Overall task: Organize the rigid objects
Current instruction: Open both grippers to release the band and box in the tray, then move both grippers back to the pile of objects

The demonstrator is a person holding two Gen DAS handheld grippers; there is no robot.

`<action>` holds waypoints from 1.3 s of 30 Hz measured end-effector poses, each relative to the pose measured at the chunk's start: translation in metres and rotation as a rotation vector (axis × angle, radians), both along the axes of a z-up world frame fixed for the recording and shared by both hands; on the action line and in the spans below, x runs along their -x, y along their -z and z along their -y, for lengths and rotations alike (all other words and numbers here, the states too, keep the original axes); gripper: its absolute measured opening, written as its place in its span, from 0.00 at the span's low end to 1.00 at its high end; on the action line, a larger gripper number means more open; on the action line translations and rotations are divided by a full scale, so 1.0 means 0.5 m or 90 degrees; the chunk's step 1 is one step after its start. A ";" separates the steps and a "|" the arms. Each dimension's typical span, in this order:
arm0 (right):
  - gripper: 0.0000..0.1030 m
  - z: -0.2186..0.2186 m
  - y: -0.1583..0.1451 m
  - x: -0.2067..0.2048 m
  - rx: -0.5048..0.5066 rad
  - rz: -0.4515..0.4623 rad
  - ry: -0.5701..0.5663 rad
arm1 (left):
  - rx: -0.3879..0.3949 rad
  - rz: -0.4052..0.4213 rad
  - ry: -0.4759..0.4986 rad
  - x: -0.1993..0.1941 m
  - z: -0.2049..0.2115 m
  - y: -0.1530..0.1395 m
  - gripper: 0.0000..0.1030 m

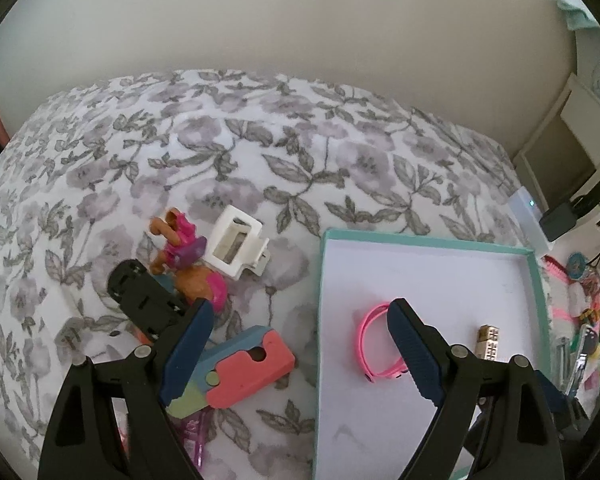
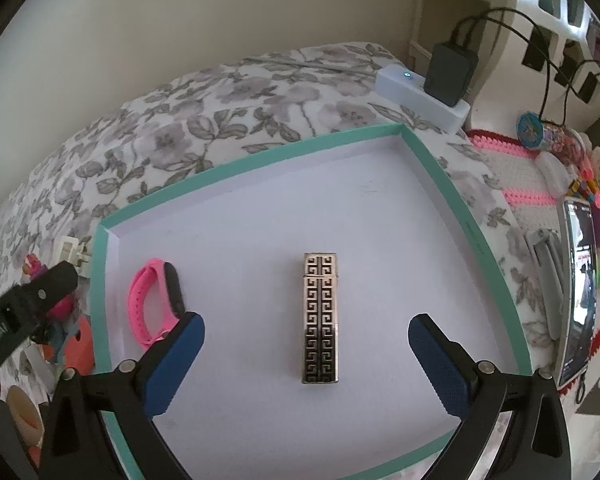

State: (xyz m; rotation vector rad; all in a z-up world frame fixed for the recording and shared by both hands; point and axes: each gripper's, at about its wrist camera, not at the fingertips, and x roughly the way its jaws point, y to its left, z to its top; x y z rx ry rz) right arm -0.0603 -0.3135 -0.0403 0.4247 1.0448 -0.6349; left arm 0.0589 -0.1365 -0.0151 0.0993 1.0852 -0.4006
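Note:
A shallow white tray with a teal rim [image 2: 440,160] lies on a floral bedspread. In it lie a silver lighter with a black key pattern [image 2: 320,320] and a pink wristband [image 2: 144,304]. My right gripper [image 2: 304,328] stands open over the tray, its blue pads on either side of the lighter and clear of it. My left gripper [image 1: 300,344] is open above the tray's left rim [image 1: 320,320] and holds nothing. Under it lies a salmon and blue block [image 1: 252,364]. Beyond are a black flat piece [image 1: 144,300], a toy dog [image 1: 180,248] and a white clip [image 1: 236,240].
A white power strip with a black adapter [image 2: 420,92] sits behind the tray's far corner. To the right lie a pink and white crocheted mat [image 2: 520,168], a phone [image 2: 576,300] and several small trinkets. A plain wall rises behind the bed.

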 end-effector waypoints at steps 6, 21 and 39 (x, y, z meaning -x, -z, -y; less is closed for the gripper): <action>1.00 -0.043 -0.049 -0.003 0.030 0.028 -0.039 | 0.029 0.032 -0.001 -0.004 -0.050 -0.072 0.86; 1.00 -0.205 -0.145 -0.020 0.039 0.102 -0.150 | -0.007 0.161 -0.119 -0.066 -0.380 -0.271 0.86; 1.00 -0.427 -0.018 -0.114 -0.068 -0.022 -0.323 | -0.080 -0.026 -0.138 -0.028 -0.491 -0.011 0.86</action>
